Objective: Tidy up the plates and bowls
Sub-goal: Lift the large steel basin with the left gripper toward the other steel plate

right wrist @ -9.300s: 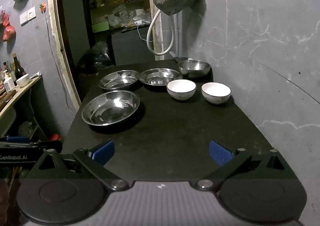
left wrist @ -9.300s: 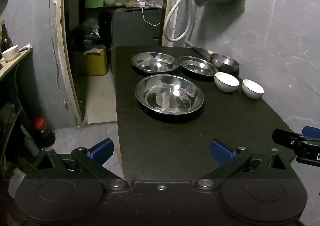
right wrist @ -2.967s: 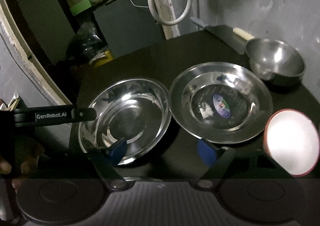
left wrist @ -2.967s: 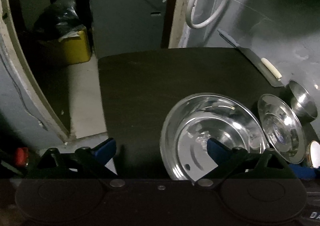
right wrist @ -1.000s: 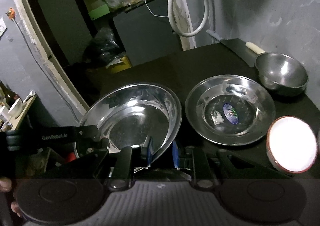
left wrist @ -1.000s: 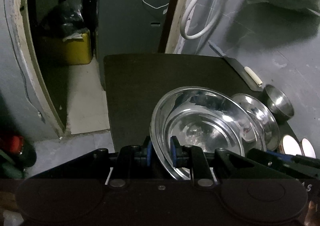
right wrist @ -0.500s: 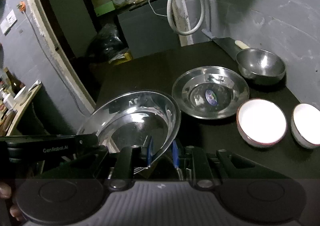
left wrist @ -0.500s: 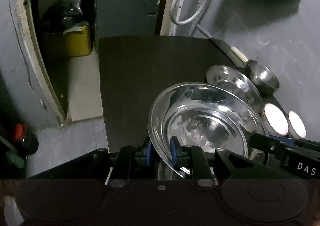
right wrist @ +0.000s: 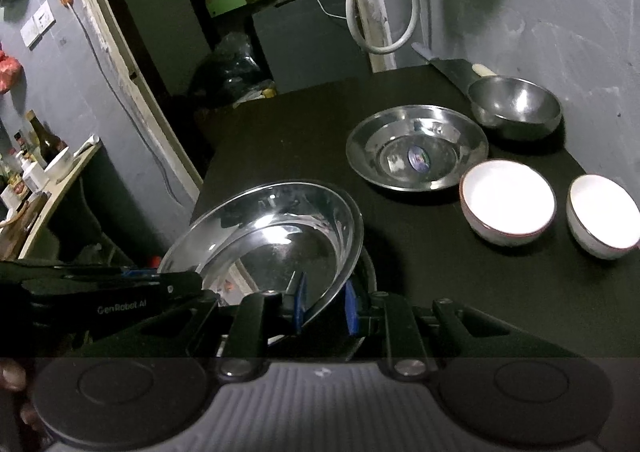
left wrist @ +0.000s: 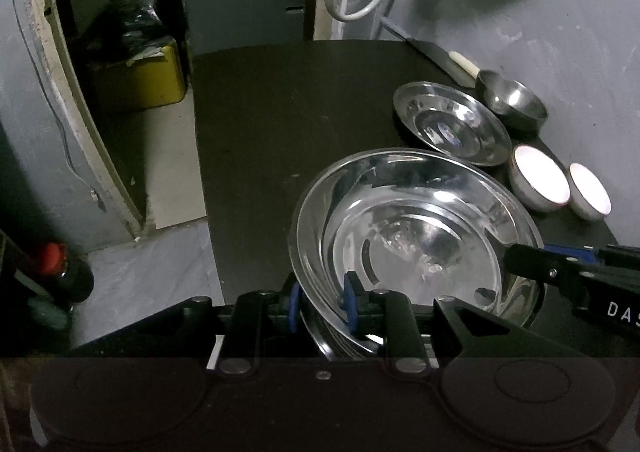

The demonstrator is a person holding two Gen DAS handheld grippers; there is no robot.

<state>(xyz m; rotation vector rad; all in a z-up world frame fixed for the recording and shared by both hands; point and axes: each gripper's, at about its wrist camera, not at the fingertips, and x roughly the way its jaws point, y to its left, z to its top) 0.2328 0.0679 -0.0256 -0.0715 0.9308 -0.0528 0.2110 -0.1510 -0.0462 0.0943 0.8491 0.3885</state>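
We've got both grippers, left gripper (left wrist: 320, 310) & right gripper (right wrist: 323, 306), clamped on opposite rims of the big steel plate (left wrist: 416, 236), tilted w/ another under it on the tabletop (left wrist: 260, 123).

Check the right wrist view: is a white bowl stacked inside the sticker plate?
No, the sticker plate holds nothing; both white bowls sit beside it.

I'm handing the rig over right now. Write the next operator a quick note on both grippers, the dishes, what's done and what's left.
Left gripper: shut on the held steel plate's left rim.
Right gripper: shut on its opposite rim; the plate is tilted above the black table.
On the table: smaller steel plate, steel bowl, two white bowls.
Done: the held plate is gripped by both.
Left: set it down, probably stacked with the steel plates; group the bowls.
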